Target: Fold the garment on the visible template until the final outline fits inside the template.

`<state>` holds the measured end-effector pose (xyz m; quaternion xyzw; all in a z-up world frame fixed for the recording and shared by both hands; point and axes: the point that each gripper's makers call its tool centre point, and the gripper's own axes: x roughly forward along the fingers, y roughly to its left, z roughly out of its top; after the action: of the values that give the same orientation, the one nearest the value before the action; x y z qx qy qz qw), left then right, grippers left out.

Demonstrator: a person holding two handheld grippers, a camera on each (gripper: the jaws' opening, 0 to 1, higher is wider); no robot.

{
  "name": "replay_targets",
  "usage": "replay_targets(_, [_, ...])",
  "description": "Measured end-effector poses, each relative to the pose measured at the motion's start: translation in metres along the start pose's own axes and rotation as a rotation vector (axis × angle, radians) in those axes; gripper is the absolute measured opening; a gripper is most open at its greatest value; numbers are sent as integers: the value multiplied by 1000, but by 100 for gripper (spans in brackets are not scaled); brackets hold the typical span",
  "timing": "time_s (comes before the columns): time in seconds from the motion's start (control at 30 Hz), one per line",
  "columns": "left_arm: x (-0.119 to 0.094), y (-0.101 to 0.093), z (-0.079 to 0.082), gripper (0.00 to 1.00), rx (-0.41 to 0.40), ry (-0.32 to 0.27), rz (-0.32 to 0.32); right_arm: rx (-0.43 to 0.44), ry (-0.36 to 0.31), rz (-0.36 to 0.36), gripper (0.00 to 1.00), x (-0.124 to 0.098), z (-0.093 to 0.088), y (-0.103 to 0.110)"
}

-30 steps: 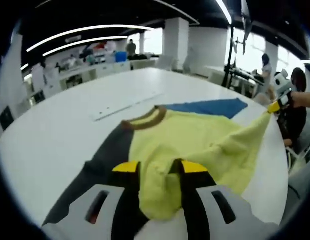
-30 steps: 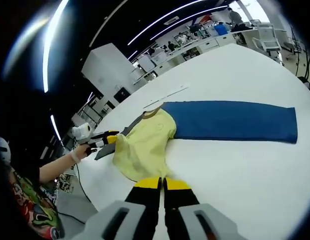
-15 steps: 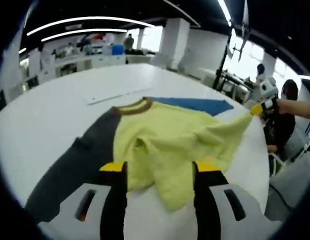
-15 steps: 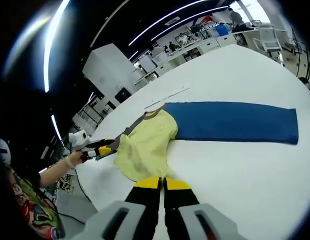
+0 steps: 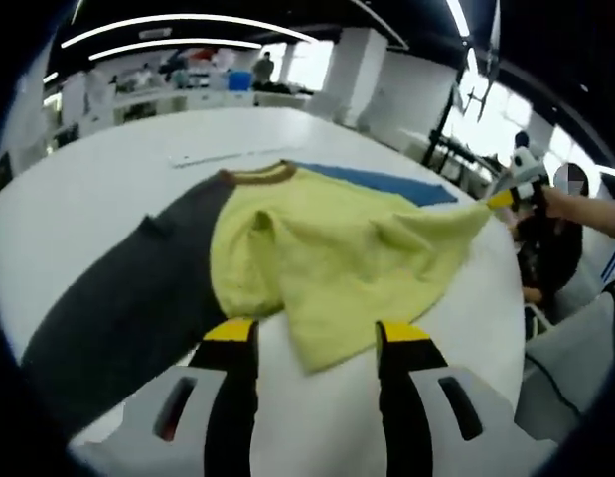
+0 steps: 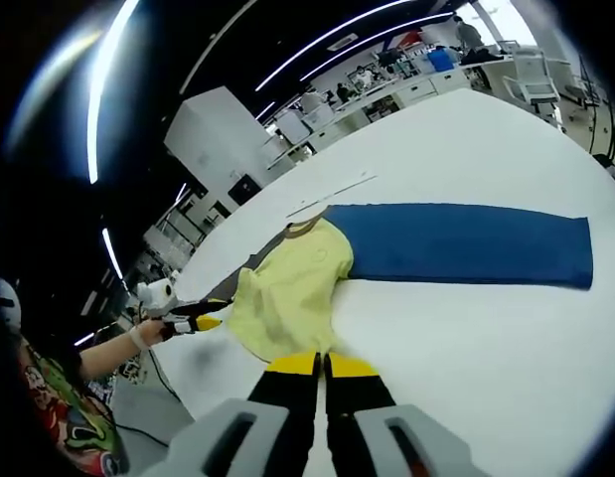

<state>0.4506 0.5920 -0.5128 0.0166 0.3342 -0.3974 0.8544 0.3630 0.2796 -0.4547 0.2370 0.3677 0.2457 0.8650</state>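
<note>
A yellow garment (image 5: 327, 248) with a dark grey sleeve (image 5: 128, 298) and a brown collar lies on the white table (image 5: 78, 189), partly over a blue template (image 5: 386, 184). My left gripper (image 5: 317, 333) stands open, and the garment's near edge lies just ahead between the jaws. The right gripper (image 5: 506, 197) holds a stretched corner of the garment at the right. In the right gripper view, my right gripper (image 6: 322, 366) is shut on the yellow garment (image 6: 287, 293). There the blue template (image 6: 466, 243) runs to the right, and the left gripper (image 6: 193, 320) hovers at the table's left edge.
A thin white strip (image 6: 332, 189) lies beyond the collar. The table's edge (image 5: 506, 328) runs close on the right, with a person (image 5: 570, 214) beyond it. A hand and forearm (image 6: 113, 348) hold the left gripper. Desks and pillars stand in the background.
My left gripper has opened wider, let go of the yellow cloth and drawn back from it. The garment has settled flatter on the table. The right gripper keeps its hold.
</note>
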Motion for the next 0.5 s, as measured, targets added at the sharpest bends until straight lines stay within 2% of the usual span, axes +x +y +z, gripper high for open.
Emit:
replay_targets(0.1, [3,1,-8,29,-2,28,10,2,-1,1,0,0,0,0])
replay_targets(0.33, [8,2,-21,18,-18,65,25,5,-2,1,0,-1,-1,0])
replay_targets(0.5, [10,3,-22,8,-64,54,38,6,-3,1,0,-1,-1,-1])
